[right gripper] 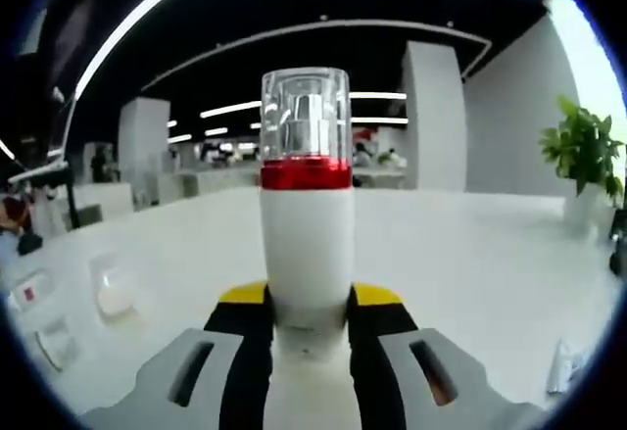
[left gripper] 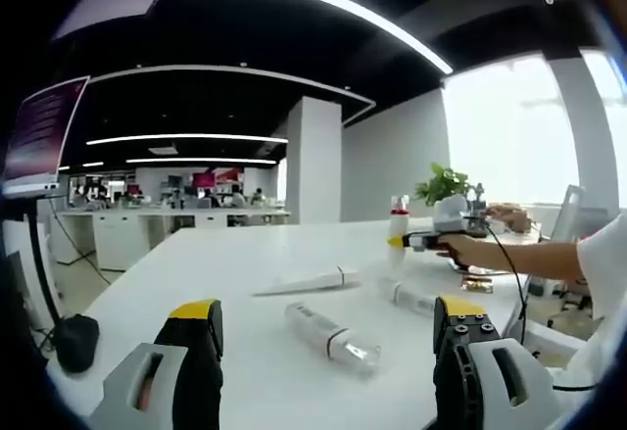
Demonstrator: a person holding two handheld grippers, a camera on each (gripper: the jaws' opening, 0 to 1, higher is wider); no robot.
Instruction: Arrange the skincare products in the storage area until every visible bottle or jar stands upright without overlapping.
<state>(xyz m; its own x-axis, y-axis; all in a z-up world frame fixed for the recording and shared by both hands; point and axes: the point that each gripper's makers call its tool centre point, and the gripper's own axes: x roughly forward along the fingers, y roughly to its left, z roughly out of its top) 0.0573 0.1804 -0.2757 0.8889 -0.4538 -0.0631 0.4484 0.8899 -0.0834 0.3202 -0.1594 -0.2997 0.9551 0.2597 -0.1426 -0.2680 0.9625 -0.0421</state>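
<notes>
A white pump bottle (right gripper: 306, 224) with a red band and clear cap stands upright between my right gripper's (right gripper: 309, 324) jaws, which are shut on its lower body. In the left gripper view the same bottle (left gripper: 398, 220) shows far across the white table (left gripper: 225, 273), held by the right gripper (left gripper: 397, 242) in a person's hand. My left gripper (left gripper: 328, 317) hangs open above the table's near part, holding nothing. Beyond its jaws a white bottle with a clear cap (left gripper: 331, 337) lies on its side. A white tube (left gripper: 309, 280) and another white bottle (left gripper: 411, 299) lie flat further back.
A potted plant (left gripper: 446, 185) stands at the table's far right, also seen as the plant (right gripper: 583, 151). A small gold item (left gripper: 477, 283) lies near the person's arm. Small white items (right gripper: 113, 293) lie at the left of the right gripper view. A dark mouse-like object (left gripper: 76, 340) sits beside the table's left edge.
</notes>
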